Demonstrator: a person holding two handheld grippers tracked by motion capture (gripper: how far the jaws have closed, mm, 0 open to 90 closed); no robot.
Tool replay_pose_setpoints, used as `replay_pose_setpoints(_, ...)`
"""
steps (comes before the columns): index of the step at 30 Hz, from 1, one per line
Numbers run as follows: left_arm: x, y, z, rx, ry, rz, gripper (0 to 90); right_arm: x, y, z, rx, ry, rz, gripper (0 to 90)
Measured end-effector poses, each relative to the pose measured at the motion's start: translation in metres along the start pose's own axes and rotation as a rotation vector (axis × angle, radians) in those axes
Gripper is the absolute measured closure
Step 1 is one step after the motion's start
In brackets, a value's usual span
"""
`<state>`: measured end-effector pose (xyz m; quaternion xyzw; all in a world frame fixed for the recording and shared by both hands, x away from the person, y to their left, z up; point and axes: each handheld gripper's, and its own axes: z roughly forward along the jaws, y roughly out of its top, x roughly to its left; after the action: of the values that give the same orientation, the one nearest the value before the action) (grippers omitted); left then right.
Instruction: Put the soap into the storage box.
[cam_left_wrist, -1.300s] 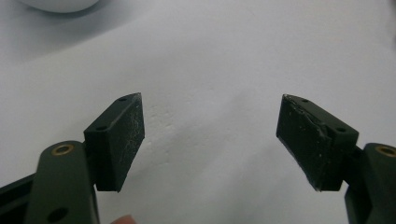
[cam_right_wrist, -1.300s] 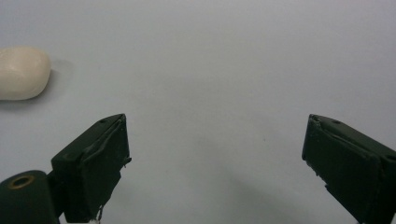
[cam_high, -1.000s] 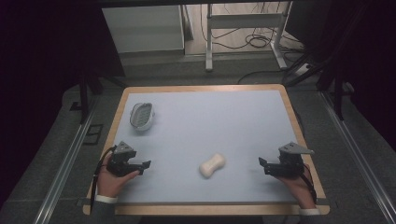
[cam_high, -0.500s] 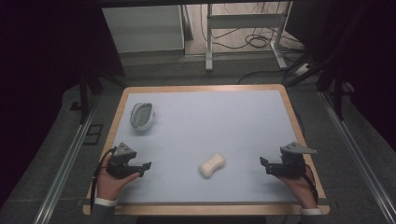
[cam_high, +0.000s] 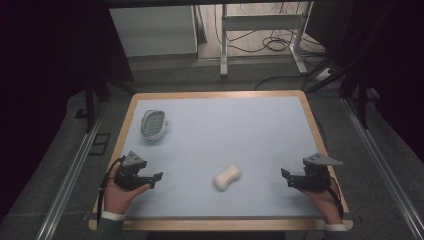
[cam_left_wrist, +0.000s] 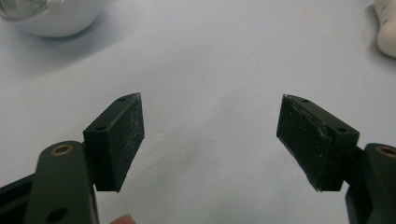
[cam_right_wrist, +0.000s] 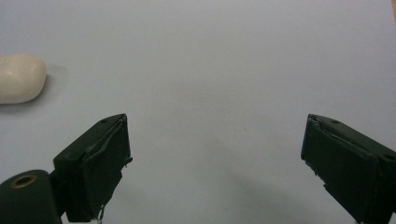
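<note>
Worktop (cam_high: 260, 125): pale blue surface, wooden rim. Two things on it.

Soap (cam_high: 227, 176): cream-white, waisted like a small bone, lying flat in the near half of the worktop, a little left of centre line between the two grippers. Long axis runs diagonally, far end toward the right. Nothing touches it. In the left gripper view one end of the soap (cam_left_wrist: 386, 28) sits at the upper right edge; in the right gripper view a rounded end of the soap (cam_right_wrist: 21, 78) lies at the left edge with a soft shadow beside it.

Dish (cam_high: 152, 124): oval, pale, ribbed inside, near the far left corner, well apart from the soap. Its rim also shows at the upper left of the left gripper view (cam_left_wrist: 51, 16).

Left gripper (cam_high: 156, 179): held in the person's left hand (cam_high: 120, 192) near the front left edge, low over the worktop, pointed right toward the soap but clearly short of it. Jaws spread wide, nothing between them but bare surface (cam_left_wrist: 210, 135).

Right gripper (cam_high: 285, 176): held in the right hand (cam_high: 325, 197) near the front right edge, pointed left toward the soap, also apart from it. Jaws spread wide, bare surface between (cam_right_wrist: 215, 154).

Soap lies between the two grippers, nearer the left one by a small margin.
</note>
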<state>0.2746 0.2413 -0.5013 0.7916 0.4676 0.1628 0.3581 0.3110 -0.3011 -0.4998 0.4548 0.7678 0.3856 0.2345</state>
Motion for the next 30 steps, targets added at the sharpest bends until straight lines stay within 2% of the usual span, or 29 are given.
replay_pose_setpoints(6, -0.001, 0.006, -0.007, -0.006, 0.004, 0.011, 23.7, -0.001, 0.001, -0.001, 0.0, -0.007, 0.001, 8.0)
replay_pose_setpoints(11, -0.003, 0.013, -0.011, -0.004, -0.003, -0.001, 23.3, -0.002, 0.001, -0.002, 0.003, -0.008, 0.003, 8.0)
replay_pose_setpoints(18, -0.013, 0.027, -0.014, -0.002, -0.005, 0.025, 23.2, -0.002, 0.0, -0.002, 0.006, -0.011, 0.001, 8.0)
replay_pose_setpoints(30, -0.024, 0.038, -0.01, 0.01, -0.016, 0.059, 23.1, -0.003, -0.001, -0.002, 0.013, -0.012, -0.004, 8.3)
